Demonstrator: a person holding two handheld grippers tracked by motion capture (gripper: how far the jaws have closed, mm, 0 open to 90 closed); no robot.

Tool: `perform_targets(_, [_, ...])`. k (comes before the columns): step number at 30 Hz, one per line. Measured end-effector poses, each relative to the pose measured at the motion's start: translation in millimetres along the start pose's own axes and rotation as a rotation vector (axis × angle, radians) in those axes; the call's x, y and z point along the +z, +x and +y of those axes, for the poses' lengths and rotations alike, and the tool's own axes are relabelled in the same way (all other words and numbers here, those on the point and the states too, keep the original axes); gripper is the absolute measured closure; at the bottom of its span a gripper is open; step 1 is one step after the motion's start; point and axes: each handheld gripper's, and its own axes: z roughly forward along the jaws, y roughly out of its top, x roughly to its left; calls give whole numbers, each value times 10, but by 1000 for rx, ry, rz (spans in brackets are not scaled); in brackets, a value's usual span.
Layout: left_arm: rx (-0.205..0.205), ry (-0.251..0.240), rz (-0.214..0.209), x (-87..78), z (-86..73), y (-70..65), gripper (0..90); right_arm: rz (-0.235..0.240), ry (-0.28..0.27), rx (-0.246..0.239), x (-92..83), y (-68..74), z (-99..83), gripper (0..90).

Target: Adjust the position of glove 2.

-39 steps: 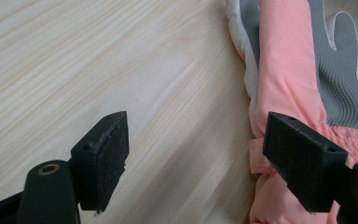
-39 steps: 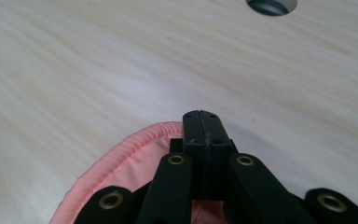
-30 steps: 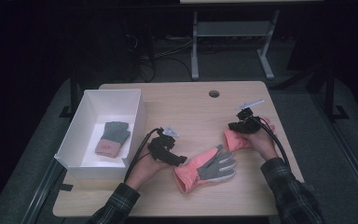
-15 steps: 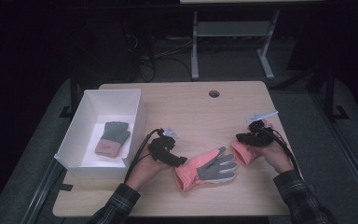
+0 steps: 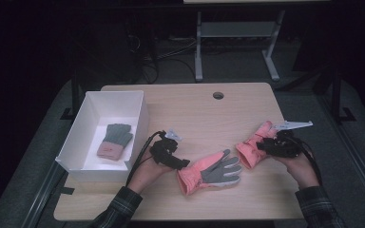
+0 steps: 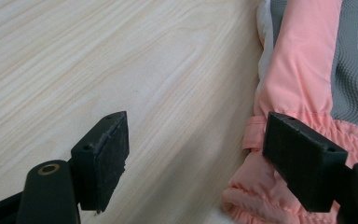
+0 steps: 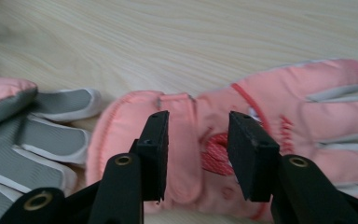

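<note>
**Two pink gloves on the table, a gripper at each cuff**

The left gripper (image 5: 183, 164), held in the person's left hand (image 5: 145, 171) at the near left of the wooden table (image 5: 195, 114), has its jaws spread wide apart. In the left gripper view one jaw sits over bare wood and the other rests against the gathered cuff of the palm-up pink glove (image 6: 303, 84); nothing is clamped between them. That glove (image 5: 209, 172) lies near the middle of the table's near half, grey palm facing up, fingers pointing right and slightly away.

The right gripper (image 5: 265, 145), in the person's right hand (image 5: 302, 166) at the near right, shows its jaws partly apart in the right gripper view, set on either side of the wrist strap of the second pink glove (image 7: 279, 121); whether they press the fabric cannot be told. This second glove (image 5: 253, 145) lies back-up with its cuff toward the first glove's fingertips, the two close together.

Farther left, a white box (image 5: 83, 137) stands along the table's left edge, holding a grey knit glove with a pink cuff (image 5: 115, 140). A round cable hole (image 5: 218, 95) marks the far side of the tabletop.
</note>
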Motion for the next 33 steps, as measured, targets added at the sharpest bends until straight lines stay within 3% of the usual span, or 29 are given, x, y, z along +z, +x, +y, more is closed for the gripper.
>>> perform_targets(3, [-2,2,-1,1,-2,8,223,-36,-18,-3,-12,-119,-42,582])
perform_targets(7, [1,4,0,6,-4,14,223,-54,-17,-13,36,-177,-62,548])
perform_targets(9, [0,8,0,12,-3,15,223,-82,22,-40,190,-187,-105,515])
perform_targets(11, [0,7,-1,15,-5,15,223,-82,20,-43,217,-190,-114,518])
perform_targets(15, [-3,12,-7,24,-14,18,223,-74,44,-35,346,-220,-166,597])
perform_targets(24, [-3,18,0,37,-18,19,223,-84,64,-34,377,-237,-177,859])
perform_targets(31, [-2,23,-2,47,-22,36,223,-21,23,61,267,-325,-163,879])
perform_targets(33, [-2,23,-2,47,-22,37,223,-22,20,67,240,-327,-158,880])
